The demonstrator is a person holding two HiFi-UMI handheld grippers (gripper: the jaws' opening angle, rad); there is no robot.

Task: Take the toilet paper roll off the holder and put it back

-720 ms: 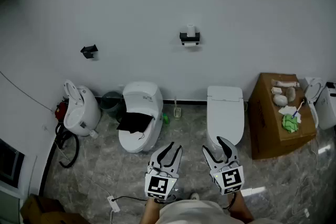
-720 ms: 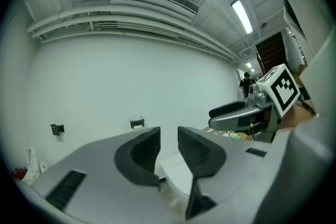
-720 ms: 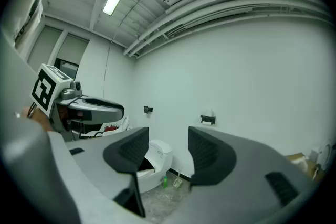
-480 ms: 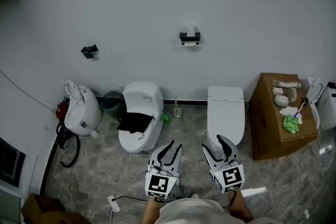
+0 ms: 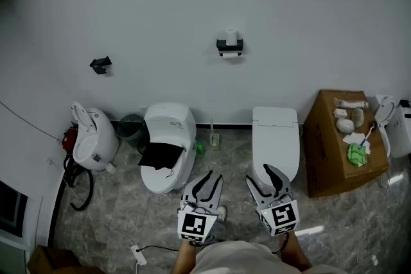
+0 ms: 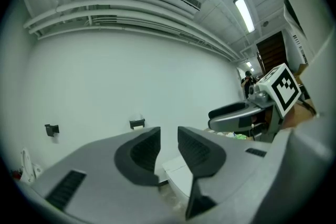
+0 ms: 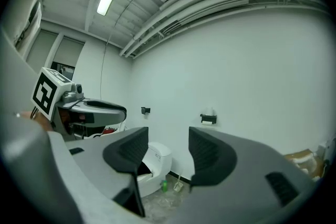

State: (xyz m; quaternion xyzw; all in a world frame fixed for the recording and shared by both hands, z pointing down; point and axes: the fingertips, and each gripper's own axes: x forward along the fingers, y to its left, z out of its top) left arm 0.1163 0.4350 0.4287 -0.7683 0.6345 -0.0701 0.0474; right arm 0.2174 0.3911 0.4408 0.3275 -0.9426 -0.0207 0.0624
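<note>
Barely shifted, left gripper (image 5: 210, 182) and right gripper (image 5: 264, 179) hover empty, jaws apart — toilet paper roll (image 5: 231, 36) on its holder (image 5: 229, 45).

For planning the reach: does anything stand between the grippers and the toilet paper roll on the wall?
Nothing visible at the height of the toilet paper roll. Lower down, the left toilet and right toilet stand between the open left gripper and right gripper and the wall; the roll hangs above their gap.

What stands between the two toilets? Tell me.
Head view: a green bottle and what looks like a toilet brush, on the floor.
</note>
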